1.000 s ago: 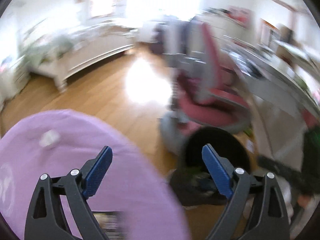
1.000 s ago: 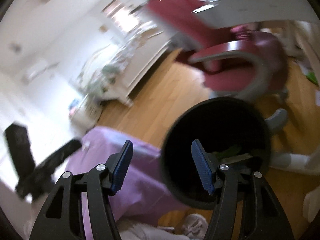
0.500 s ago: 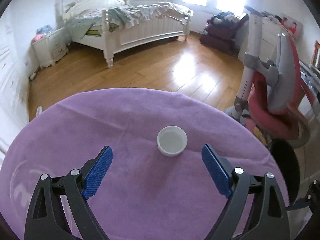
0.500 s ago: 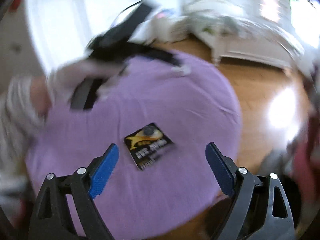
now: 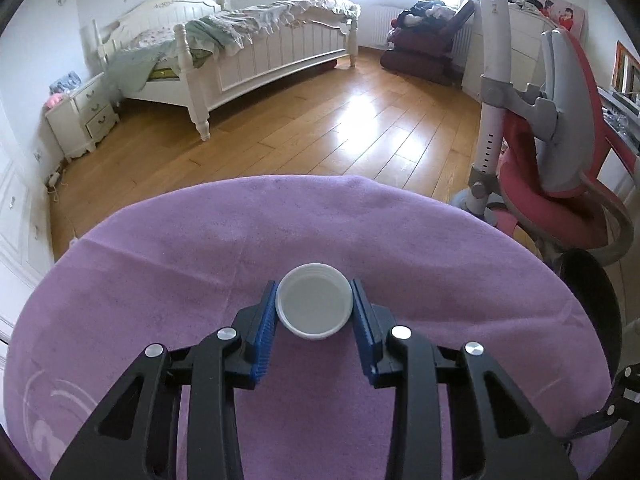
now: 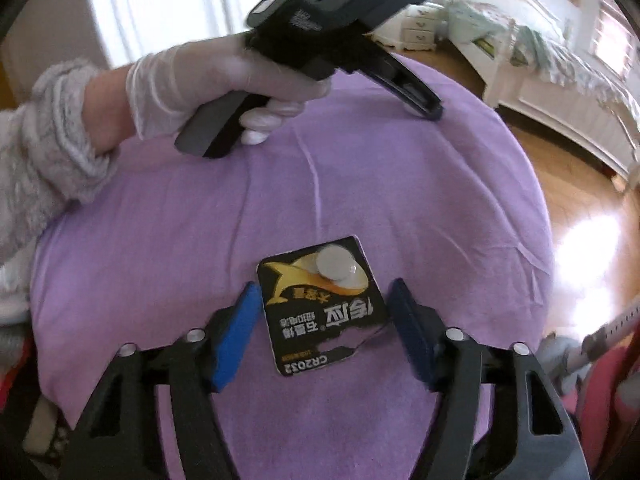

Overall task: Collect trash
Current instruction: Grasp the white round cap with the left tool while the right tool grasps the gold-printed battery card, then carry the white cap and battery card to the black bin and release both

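Left gripper (image 5: 314, 307) just closed — clamping cap (image 5: 314, 306).

The black bin (image 5: 592, 300) is mostly hidden behind the tabletop (image 5: 160, 280) edge; the sleeve (image 6: 44, 152) is cut off at the frame edge.
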`<move>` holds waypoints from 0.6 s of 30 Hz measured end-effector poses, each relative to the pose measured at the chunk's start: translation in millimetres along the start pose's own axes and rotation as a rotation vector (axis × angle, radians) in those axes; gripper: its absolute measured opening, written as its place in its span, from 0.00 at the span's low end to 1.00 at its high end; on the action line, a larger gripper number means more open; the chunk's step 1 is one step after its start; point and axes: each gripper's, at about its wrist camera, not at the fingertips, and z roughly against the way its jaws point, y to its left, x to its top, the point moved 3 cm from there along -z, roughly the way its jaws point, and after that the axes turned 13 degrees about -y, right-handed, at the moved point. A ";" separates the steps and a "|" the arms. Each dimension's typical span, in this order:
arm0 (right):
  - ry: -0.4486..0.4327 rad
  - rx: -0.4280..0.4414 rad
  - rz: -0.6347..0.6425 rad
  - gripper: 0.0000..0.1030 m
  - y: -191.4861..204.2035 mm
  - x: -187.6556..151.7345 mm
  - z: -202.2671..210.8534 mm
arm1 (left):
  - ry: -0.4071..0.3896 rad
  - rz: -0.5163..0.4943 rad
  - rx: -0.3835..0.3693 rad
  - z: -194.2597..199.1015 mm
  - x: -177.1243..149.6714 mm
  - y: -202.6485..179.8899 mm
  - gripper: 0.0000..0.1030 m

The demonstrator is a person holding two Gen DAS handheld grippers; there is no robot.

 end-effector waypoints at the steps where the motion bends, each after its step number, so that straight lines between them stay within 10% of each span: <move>1: -0.003 -0.015 0.003 0.62 2.2 -0.4 -0.2 | -0.004 0.021 -0.014 2.5 -0.5 0.9 0.34; 8: -0.084 -0.072 -0.127 0.61 4.2 -10.1 22.9 | -0.076 0.072 -0.086 61.2 -13.9 -13.5 0.34; 18: -0.582 0.055 -0.788 0.62 -40.8 -47.2 148.4 | -0.194 0.013 -0.241 149.7 -3.8 -109.9 0.34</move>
